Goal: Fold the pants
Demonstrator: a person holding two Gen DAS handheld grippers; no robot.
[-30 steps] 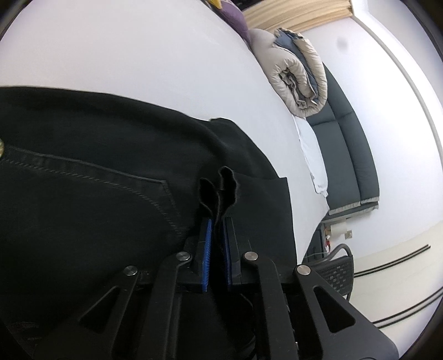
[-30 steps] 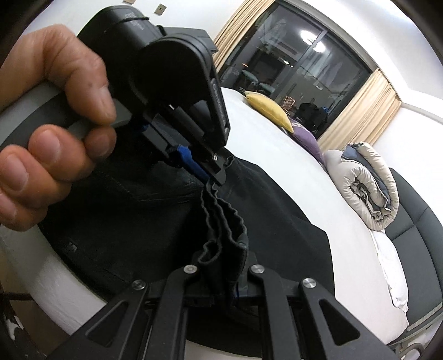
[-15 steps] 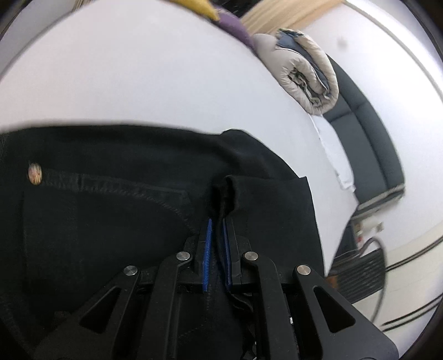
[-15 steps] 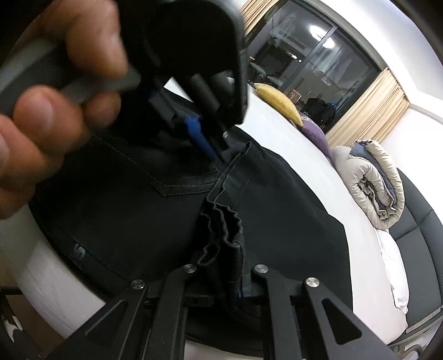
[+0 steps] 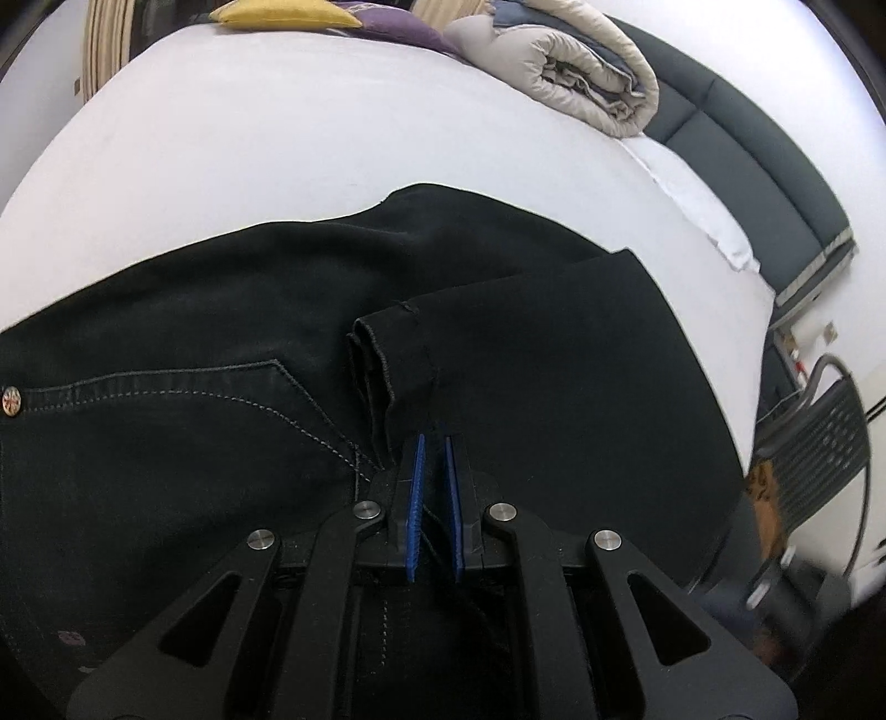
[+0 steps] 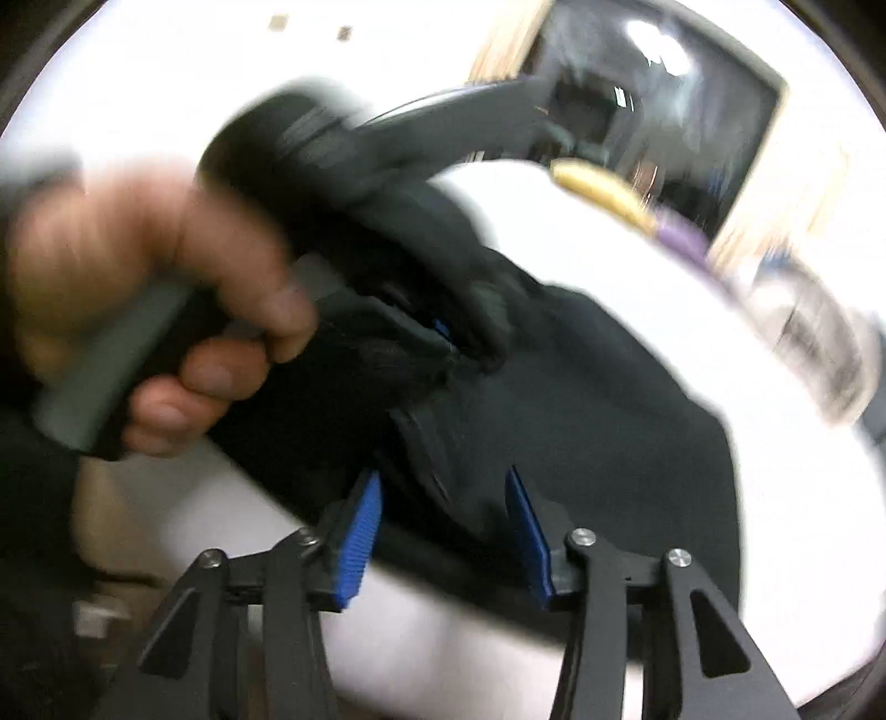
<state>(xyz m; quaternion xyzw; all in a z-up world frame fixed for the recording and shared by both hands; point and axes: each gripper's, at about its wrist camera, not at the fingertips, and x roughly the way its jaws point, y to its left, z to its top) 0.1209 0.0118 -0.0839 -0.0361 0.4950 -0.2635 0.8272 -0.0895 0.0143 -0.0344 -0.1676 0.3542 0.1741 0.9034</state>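
Observation:
Black pants (image 5: 194, 343) lie folded on the white bed (image 5: 277, 138), a back pocket and rivet at the left. A leg hem (image 5: 393, 354) rests on top, just ahead of my left gripper (image 5: 434, 443). Its blue pads stand almost together on a thin fold of the leg running back from that hem. The blurred right wrist view shows a hand (image 6: 166, 310) holding the left gripper (image 6: 448, 338) at the bunched hem. My right gripper (image 6: 443, 476) is opening, its pads wide apart. The pants (image 6: 581, 415) lie between and beyond them, not pinched.
A rolled beige duvet (image 5: 581, 72), a yellow cushion (image 5: 282, 16) and a purple cushion (image 5: 404, 27) sit at the bed's far end. A dark padded headboard (image 5: 764, 166) runs along the right. A black mesh chair (image 5: 819, 437) stands beside the bed.
The right gripper let go of the bunched fabric and its jaws spread wide. The left gripper rolled and drew back, so the hem now lies flat ahead of its tips.

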